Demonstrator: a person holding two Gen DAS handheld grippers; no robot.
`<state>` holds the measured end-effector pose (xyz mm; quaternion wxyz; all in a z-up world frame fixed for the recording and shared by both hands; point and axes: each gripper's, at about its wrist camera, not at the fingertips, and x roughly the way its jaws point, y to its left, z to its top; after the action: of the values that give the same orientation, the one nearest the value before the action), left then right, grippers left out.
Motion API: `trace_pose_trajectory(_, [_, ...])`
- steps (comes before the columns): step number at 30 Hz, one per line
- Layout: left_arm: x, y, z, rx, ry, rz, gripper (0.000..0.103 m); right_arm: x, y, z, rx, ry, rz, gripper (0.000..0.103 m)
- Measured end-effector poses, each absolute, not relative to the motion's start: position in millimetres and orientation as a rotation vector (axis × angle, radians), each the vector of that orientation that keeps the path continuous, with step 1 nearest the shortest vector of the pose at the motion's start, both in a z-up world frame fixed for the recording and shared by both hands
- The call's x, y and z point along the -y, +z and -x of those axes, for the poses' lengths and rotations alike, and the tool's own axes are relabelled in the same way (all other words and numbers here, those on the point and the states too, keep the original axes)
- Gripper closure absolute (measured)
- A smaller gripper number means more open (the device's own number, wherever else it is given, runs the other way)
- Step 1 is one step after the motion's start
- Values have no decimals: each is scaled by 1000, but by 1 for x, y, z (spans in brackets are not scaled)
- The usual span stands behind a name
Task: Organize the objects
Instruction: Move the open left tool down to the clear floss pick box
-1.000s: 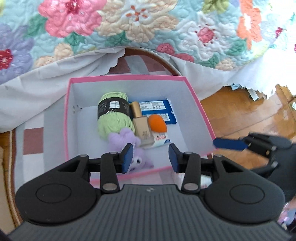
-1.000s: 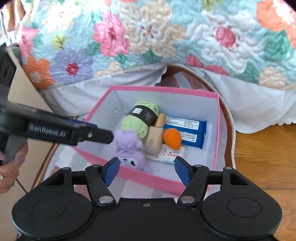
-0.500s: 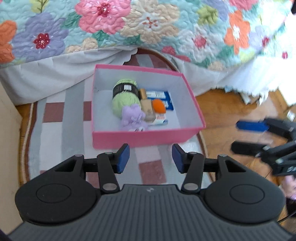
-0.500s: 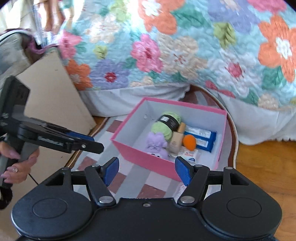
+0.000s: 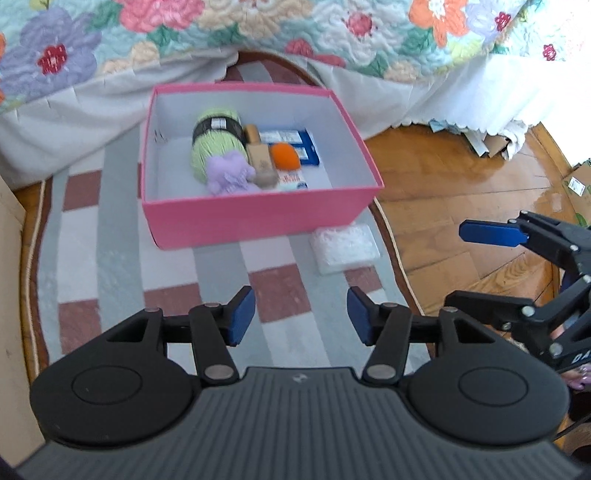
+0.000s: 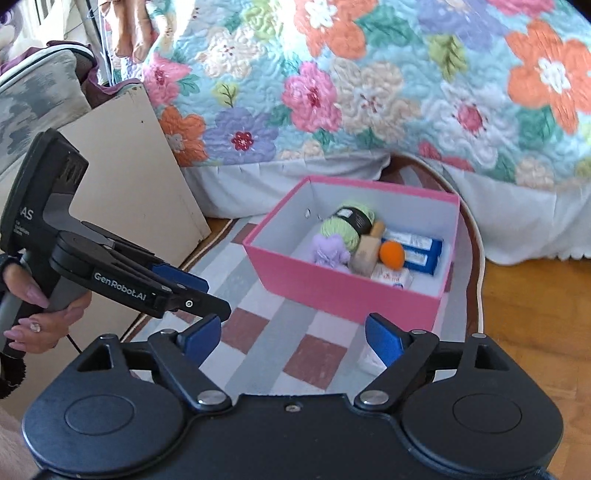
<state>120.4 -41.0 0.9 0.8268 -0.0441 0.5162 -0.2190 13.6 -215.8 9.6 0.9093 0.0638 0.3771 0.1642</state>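
Left gripper (image 5: 301, 315): wide open, nothing held, up over the rug (image 5: 122, 258), near side of the box (image 5: 255, 218). Pink box on the rug, close to the quilt (image 5: 258, 33). Inside, left to right: green yarn (image 5: 216, 146), purple toy (image 5: 229, 173) in front of it, tan bottle (image 5: 258, 153), orange sponge (image 5: 284, 155), blue packs (image 5: 304, 146) at the back. Small white pack (image 5: 291, 181) just in front of the sponge. Clear bag (image 5: 345, 245) on the rug, just right of the box. Right gripper (image 6: 291, 338): wide open too, nothing held, over the rug on the right.
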Motion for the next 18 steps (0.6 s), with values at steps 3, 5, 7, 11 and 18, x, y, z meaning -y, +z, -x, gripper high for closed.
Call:
trace_pose_trajectory(3, [47, -8, -120, -1122, -457, 83, 48, 219, -7, -10, -783, 335, -111, 11])
trace_pose_trajectory(5, [49, -16, -122, -1135, -448, 86, 47, 220, -19, -12, -793, 315, -90, 11])
trace_pose_trajectory(7, [52, -23, -125, -1139, -442, 90, 46, 224, -34, -14, -808, 293, -80, 11])
trace_pose_trajectory(11, [62, -39, -134, -1145, -444, 83, 46, 233, -64, -26, -838, 251, -51, 11])
trace_pose_trajectory(18, [85, -71, -159, -1114, -470, 94, 45, 247, -122, -49, -841, 131, -34, 11])
